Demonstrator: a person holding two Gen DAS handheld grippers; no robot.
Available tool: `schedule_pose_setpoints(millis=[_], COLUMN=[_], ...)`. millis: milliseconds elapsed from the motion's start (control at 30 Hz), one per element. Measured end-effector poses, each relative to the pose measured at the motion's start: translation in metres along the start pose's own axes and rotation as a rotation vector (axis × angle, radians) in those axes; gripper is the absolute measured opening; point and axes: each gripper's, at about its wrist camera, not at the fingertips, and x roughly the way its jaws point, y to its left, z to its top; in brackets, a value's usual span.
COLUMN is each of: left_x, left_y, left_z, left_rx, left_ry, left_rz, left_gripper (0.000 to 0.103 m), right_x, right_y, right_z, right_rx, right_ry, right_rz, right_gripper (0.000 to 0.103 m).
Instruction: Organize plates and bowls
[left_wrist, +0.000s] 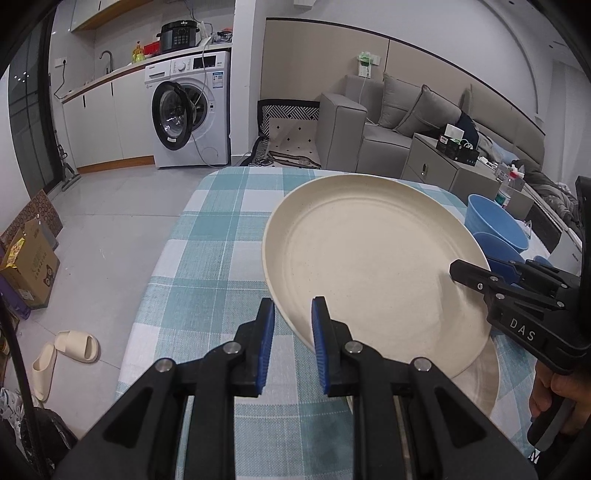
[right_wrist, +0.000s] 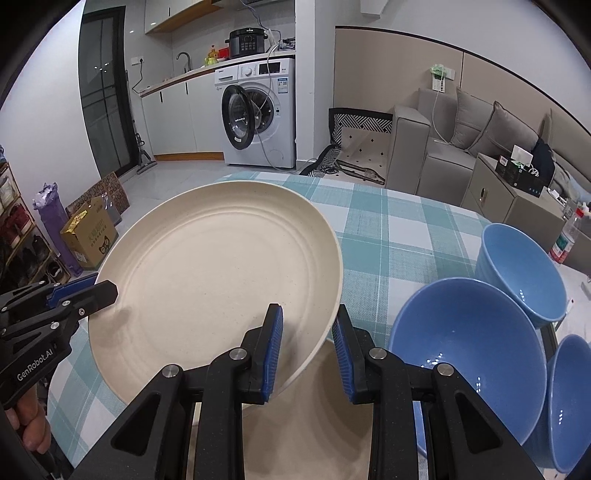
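Two cream plates: the upper plate (right_wrist: 218, 273) is lifted and tilted, clamped at opposite rims by the left gripper (left_wrist: 293, 343) and right gripper (right_wrist: 306, 347); a second plate (right_wrist: 295, 424) lies beneath on the teal-checked tablecloth (left_wrist: 207, 258). Three blue bowls (right_wrist: 469, 354) stand just right of them. Beyond are a grey tiled floor, a washing machine (left_wrist: 192, 110) and a grey sofa (right_wrist: 461, 140).
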Motion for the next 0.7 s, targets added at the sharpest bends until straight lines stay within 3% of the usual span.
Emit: schedule_pose_setpoints(millis=[700], left_x=[-0.029], left_y=[-0.028], left_z=[-0.038], left_rx=[0.058], left_ry=[-0.012], left_rz=[-0.013], left_gripper=[0.018], right_x=[-0.051], right_y=[-0.014], right_z=[-0.053], right_rx=[0.039], right_ry=[-0.026], right_rz=[-0.01], right_gripper=[0.028])
